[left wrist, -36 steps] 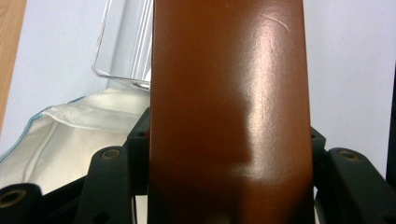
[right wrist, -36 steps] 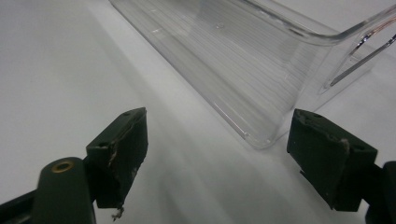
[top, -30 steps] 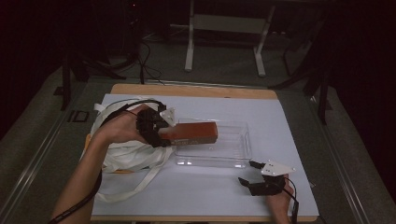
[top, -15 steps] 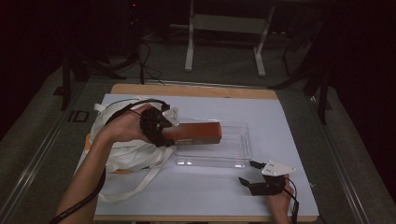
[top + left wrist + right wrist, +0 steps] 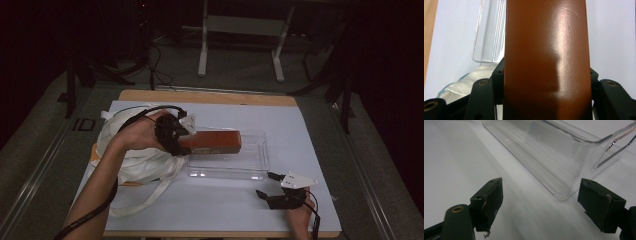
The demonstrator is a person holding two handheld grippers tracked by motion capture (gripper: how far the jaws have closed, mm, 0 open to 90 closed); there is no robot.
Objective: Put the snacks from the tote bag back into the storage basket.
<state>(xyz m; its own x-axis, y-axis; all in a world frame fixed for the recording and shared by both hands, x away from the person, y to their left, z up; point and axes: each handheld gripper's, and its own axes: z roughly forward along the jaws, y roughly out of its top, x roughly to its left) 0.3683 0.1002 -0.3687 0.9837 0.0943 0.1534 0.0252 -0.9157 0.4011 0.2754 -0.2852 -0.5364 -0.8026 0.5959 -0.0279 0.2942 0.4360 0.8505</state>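
Table: we saw a white sheet (image 5: 220, 200) covering a wooden table, filling the lower middle of the high view.
Left gripper: the left gripper (image 5: 181, 136) sat left of centre in the high view, held in the person's left hand (image 5: 142, 134); its jaws were closed against the two sides of a brown box (image 5: 212, 141).
Brown box: we saw the long brown box lying level, stretching rightward from the jaws over the clear tray (image 5: 252, 167); whether it touched the tray we could not tell. In the left gripper view the brown box (image 5: 546, 60) ran up the middle of the frame.
Clear tray: it lay at the centre of the sheet, near the frame's middle.
White bag: a crumpled white bag (image 5: 135, 162) with straps lay under the left hand, at the left.
Right gripper: the right gripper (image 5: 269, 185) rested at the lower right, just below the tray's near right corner. In the right gripper view we saw the right gripper (image 5: 540, 200) with its jaws spread wide and holding nothing, with the tray's corner (image 5: 559, 160) just beyond them.
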